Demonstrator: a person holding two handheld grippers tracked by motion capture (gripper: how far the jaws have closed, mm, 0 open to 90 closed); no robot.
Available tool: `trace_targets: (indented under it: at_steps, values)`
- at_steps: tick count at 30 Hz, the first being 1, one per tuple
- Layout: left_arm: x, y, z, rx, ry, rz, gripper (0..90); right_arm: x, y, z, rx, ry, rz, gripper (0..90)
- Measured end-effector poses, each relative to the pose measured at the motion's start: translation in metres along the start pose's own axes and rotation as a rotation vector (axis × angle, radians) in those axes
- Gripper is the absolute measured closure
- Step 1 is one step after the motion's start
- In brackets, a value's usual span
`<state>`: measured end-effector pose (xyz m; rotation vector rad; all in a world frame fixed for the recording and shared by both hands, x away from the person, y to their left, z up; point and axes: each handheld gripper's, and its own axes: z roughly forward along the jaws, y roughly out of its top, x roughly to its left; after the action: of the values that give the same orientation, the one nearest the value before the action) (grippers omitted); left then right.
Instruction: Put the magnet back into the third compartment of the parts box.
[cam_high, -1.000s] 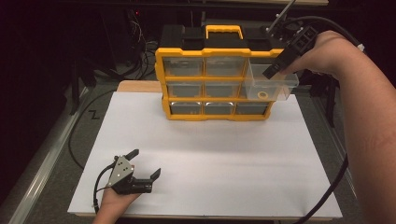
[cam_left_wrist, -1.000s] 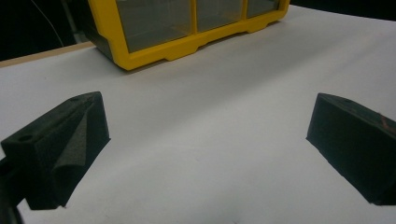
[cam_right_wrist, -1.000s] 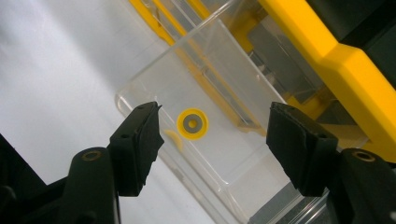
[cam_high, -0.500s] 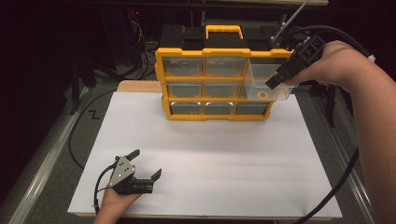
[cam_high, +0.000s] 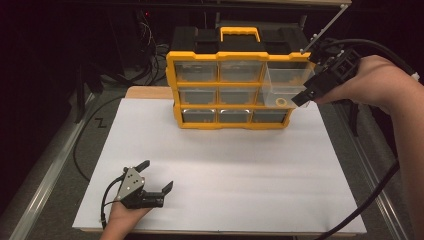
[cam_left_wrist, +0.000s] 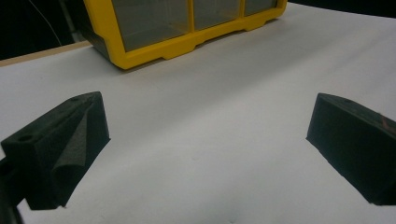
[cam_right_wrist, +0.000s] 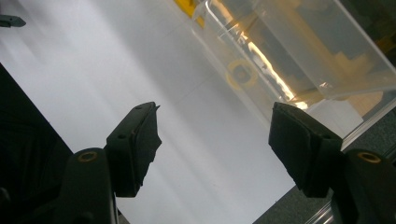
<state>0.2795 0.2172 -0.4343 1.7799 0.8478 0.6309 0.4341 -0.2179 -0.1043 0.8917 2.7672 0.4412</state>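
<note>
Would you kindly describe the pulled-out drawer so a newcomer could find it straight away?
A yellow organiser stands at the far edge of the white mat. The clear drawer sticks out from its right column, unlike its pushed-in neighbours, and holds a small yellowish ring.

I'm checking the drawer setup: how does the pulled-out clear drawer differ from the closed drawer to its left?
The pulled-out drawer juts forward from the yellow organizer; the closed drawer sits flush in its frame. A small yellowish ring shows in the pulled-out drawer; the closed drawer's contents can't be made out. Both are clear plastic.
</note>
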Motion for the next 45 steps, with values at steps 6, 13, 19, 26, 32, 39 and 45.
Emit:
trace_targets:
  at_steps: [6, 13, 19, 26, 32, 39, 45]
  values:
    - [0.001, 0.000, -0.001, -0.002, 0.003, -0.003, 0.1, 0.004, -0.009, 0.007, 0.009, 0.010, 0.007, 35.1]
    - [0.001, 0.000, -0.001, -0.006, 0.004, -0.004, 0.1, 0.010, -0.018, 0.022, 0.026, 0.032, -0.001, 33.9]
    - [0.001, 0.000, -0.001, -0.007, 0.003, -0.005, 0.1, 0.017, -0.022, 0.036, 0.032, 0.049, -0.004, 30.9]
    - [0.001, 0.000, -0.002, -0.008, 0.001, -0.005, 0.1, 0.025, -0.028, 0.052, 0.038, 0.064, -0.004, 26.4]
    - [0.001, 0.000, -0.002, -0.010, 0.000, -0.005, 0.1, 0.032, -0.032, 0.064, 0.056, 0.075, -0.001, 21.7]
    - [0.001, 0.001, -0.002, -0.012, -0.001, -0.006, 0.1, 0.038, -0.038, 0.082, 0.069, 0.097, 0.002, 17.1]
    - [0.001, 0.000, -0.001, -0.010, -0.001, -0.006, 0.1, 0.043, -0.044, 0.102, 0.075, 0.117, 0.008, 14.4]
